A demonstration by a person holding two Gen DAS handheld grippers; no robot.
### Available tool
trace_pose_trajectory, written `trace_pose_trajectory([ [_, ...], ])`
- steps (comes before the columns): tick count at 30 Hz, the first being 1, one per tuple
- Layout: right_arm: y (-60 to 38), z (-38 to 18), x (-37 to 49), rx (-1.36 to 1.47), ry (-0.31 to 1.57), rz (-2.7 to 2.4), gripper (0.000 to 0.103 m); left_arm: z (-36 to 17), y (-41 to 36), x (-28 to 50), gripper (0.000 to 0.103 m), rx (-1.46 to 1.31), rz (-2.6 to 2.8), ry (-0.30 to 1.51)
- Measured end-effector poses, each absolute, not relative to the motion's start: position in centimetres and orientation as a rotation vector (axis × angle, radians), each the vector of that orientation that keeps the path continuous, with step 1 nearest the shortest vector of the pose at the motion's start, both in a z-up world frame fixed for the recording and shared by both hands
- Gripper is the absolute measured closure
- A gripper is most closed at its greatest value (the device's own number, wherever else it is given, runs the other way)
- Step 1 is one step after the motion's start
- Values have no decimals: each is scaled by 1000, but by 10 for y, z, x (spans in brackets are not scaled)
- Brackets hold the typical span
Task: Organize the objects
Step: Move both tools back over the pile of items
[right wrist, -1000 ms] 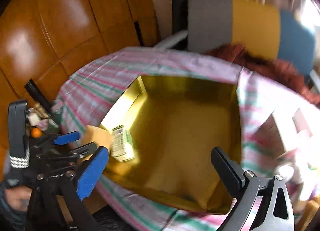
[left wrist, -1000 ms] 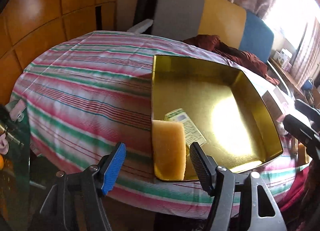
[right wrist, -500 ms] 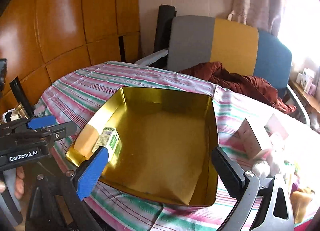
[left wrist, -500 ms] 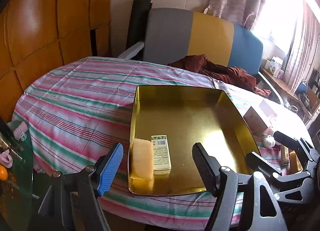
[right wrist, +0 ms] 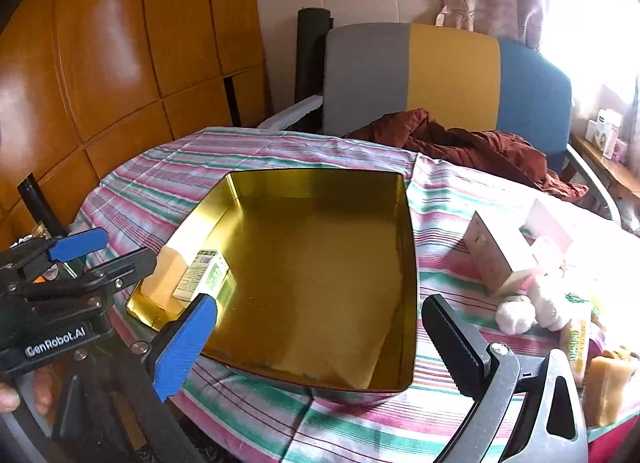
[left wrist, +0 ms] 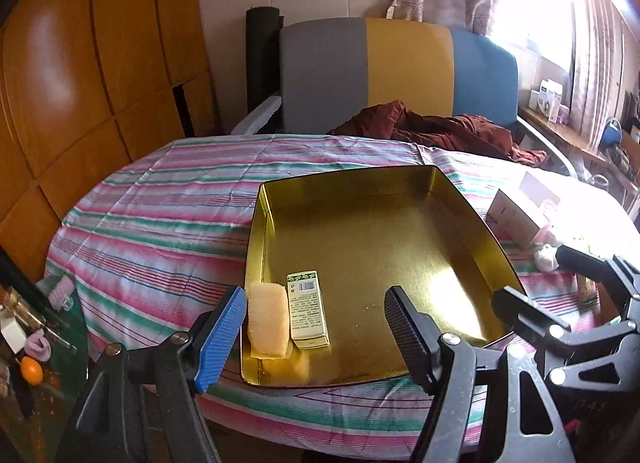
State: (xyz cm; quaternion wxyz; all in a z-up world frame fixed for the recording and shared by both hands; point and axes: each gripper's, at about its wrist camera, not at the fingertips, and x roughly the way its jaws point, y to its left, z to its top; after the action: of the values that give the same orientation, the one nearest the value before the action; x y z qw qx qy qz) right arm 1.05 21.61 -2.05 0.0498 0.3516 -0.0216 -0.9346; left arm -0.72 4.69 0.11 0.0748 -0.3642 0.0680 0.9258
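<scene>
soap bar [right wrist: 610, 387] cut off; box print [left wrist: 307, 309] unreadable

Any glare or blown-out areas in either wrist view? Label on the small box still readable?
Left wrist: window blown out, hotspot on gold tray; small box barcode visible, text too small. Right wrist: window blown out, the tray glare-free; the box label unreadable.

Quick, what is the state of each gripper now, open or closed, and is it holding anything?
Left gripper: open, holding nothing; the sponge lies in the tin.
Right gripper: open, holding nothing.
</scene>
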Motion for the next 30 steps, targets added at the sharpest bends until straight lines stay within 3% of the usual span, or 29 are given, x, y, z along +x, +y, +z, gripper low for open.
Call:
trace_pose_trajectory([
  [19, 282, -20, 23, 1105, -201, -2975, 0, 1, 93, 1, 30, -1052, 2672, 350],
  [30, 383, -12, 52, 1165, -404, -3184, 0, -5, 134, -2, 30, -1056, 2443, 270],
])
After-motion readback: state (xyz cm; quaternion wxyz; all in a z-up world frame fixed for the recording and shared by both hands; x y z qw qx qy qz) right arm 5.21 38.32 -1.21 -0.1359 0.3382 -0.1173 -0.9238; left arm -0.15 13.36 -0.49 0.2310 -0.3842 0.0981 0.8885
